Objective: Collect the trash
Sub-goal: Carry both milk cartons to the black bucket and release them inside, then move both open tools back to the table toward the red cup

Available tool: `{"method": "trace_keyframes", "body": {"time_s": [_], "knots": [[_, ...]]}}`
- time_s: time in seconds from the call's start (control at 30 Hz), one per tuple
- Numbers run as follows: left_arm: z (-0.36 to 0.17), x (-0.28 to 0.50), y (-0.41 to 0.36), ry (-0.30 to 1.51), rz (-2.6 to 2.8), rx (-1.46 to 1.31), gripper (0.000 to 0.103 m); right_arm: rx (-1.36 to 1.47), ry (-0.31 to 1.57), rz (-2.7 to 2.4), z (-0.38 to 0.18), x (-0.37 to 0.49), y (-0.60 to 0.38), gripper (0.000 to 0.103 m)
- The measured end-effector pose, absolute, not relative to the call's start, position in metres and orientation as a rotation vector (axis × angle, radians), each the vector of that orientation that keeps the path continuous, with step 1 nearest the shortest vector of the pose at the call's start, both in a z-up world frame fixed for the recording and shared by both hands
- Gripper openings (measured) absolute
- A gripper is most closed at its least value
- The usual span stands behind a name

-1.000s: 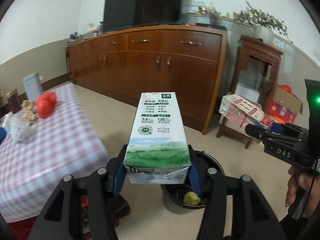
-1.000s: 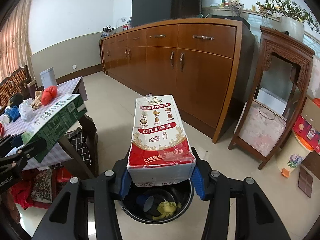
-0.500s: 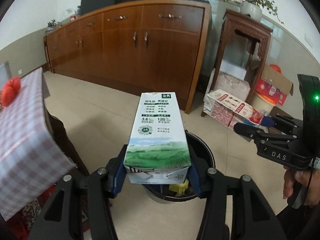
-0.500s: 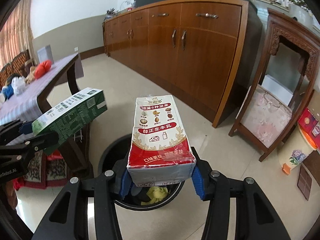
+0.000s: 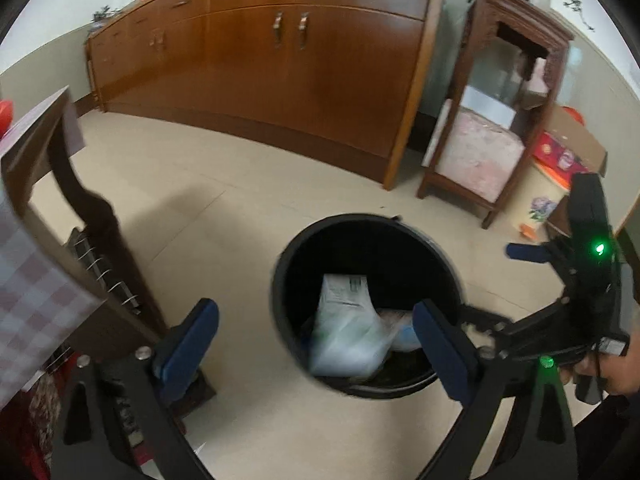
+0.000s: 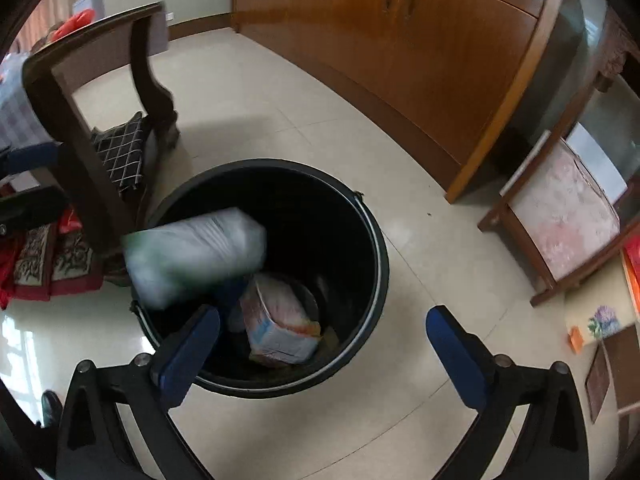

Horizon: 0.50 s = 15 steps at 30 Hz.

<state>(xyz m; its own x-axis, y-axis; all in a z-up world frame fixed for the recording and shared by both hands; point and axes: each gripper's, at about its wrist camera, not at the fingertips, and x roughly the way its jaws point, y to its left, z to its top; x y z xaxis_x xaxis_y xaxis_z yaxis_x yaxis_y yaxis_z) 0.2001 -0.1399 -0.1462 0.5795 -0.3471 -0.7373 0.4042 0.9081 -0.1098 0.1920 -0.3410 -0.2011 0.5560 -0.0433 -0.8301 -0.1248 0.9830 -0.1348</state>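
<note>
Landmark for all entries: black trash bin (image 6: pixel 372 240), round, standing on the tiled floor.

1. Right gripper (image 6: pixel 322 354). Held over the bin's near rim, looking down into it. Jaws wide apart, nothing between the blue pads (image 6: pixel 188 354).

2. Left gripper (image 5: pixel 316 346). Also above the bin's near edge, tipped downward. Jaws spread, holding nothing. In its view the right gripper (image 5: pixel 524 252) shows to the right of the bin, open too.

3. Red-and-white milk carton (image 6: pixel 280 320). Inside the bin, on the bottom, toward the near side, directly ahead of and below the right jaws. Long axis slanted, printed base end nearest the camera, one corner looking creased.

4. Green-and-white milk carton (image 6: pixel 192 254). Motion-blurred, at the bin's left rim in the right wrist view, long axis roughly crosswise; in the left wrist view (image 5: pixel 344 320) it appears within the bin's mouth, end-on, pale panel uppermost. Judged to be in free fall, not yet at rest. Left gripper is the nearer one.

5. Other refuse in the bin: too dark to identify.

6. Table with checked cloth (image 5: pixel 36 292), left of the bin; dark wooden leg (image 6: pixel 80 168) close to the rim.

7. Wooden sideboard (image 5: pixel 304 76), beyond the bin.

Judgement: both cartons disposed of; any remaining trash likely lies back toward the table, so both hands need to turn left of the bin.
</note>
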Motion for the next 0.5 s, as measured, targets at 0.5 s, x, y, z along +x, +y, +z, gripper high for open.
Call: {"method": "trace_keyframes", "body": {"time_s": [0.5], "knots": [[-0.144,0.184,-0.12,0.829,-0.306,0.097,0.103,-0.163,0.921,0.029,-0.182,0.185,-0.325,0.103]]}}
